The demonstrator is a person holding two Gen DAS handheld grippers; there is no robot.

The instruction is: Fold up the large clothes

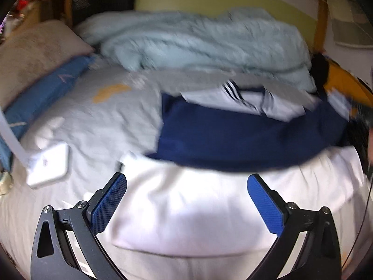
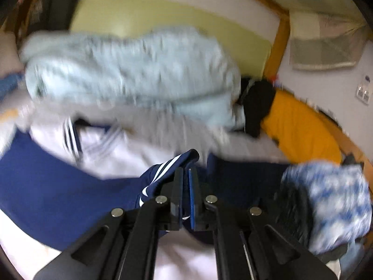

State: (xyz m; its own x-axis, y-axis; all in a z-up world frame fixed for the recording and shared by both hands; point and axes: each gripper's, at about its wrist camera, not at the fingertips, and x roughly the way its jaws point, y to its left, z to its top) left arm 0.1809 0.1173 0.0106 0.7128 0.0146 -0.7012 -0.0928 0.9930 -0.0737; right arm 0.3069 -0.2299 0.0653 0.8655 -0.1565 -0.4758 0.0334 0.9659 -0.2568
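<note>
The navy and white jacket (image 1: 233,130) lies spread across the middle of the bed (image 1: 186,221), its near hem bordering an open stretch of white sheet. The left gripper (image 1: 186,200) hovers over that bare sheet, jaws wide apart and holding nothing. The right gripper (image 2: 185,175) has its jaws clamped on a striped navy edge of the jacket, with a pale blue blanket (image 2: 130,70) bunched behind and a yellow cushion (image 2: 300,126) along the right bed edge.

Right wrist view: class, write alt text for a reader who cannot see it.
The right gripper is shut on a navy sleeve with white stripes, above a navy-and-white jacket on a bed. A pale blue blanket is heaped behind.
</note>
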